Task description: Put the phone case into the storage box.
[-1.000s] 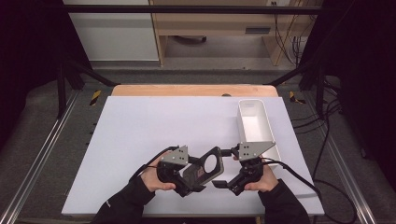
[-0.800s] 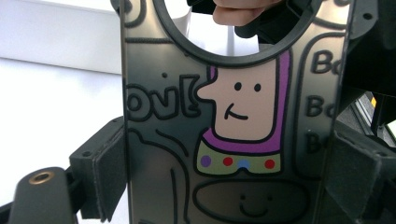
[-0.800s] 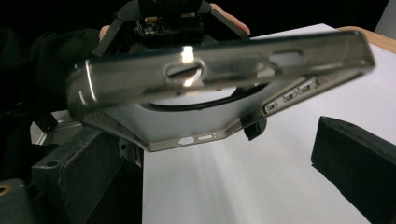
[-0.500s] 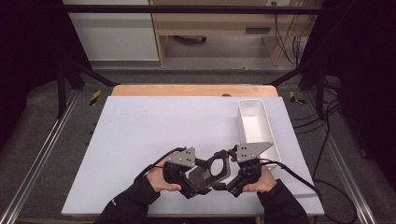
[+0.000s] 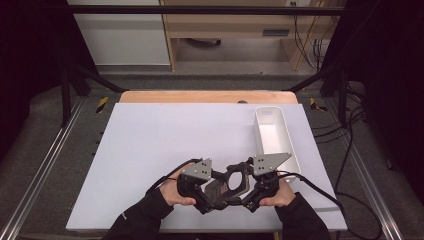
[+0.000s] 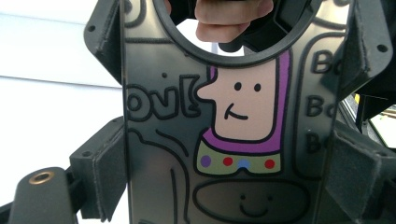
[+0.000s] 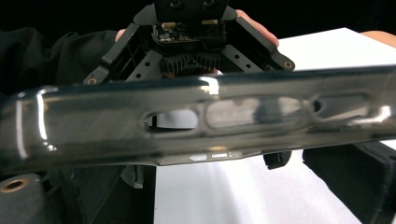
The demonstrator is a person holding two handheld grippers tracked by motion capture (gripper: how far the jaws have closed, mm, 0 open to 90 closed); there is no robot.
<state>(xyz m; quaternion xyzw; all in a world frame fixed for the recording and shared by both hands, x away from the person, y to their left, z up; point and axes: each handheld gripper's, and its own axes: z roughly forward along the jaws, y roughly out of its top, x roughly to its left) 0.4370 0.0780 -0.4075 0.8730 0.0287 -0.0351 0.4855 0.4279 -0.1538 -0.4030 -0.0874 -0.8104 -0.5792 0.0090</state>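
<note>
A dark see-through phone case [image 5: 231, 182] hangs just above the white table top [image 5: 165, 140] near the front edge, between both grippers. My left gripper [image 5: 217, 189] holds it from the left, my right gripper [image 5: 246, 181] from the right. In the left gripper view the case's back [image 6: 243, 116] carries a cartoon figure with a purple hood and has a round hole at the far end. The left gripper [image 6: 229, 186] has a pad against each long side. In the right gripper view the case's slotted edge [image 7: 201, 116] crosses in front of the right gripper [image 7: 187, 186].
A long white bin [image 5: 274, 134] stands at the right of the table, just beyond my right hand. A wooden strip [image 5: 205, 96] runs along the far edge. Metal rails and cables lie beside the table on both sides.
The two grippers have come together. The right gripper closed the gap to the case held by the left one and now holds its far end.
</note>
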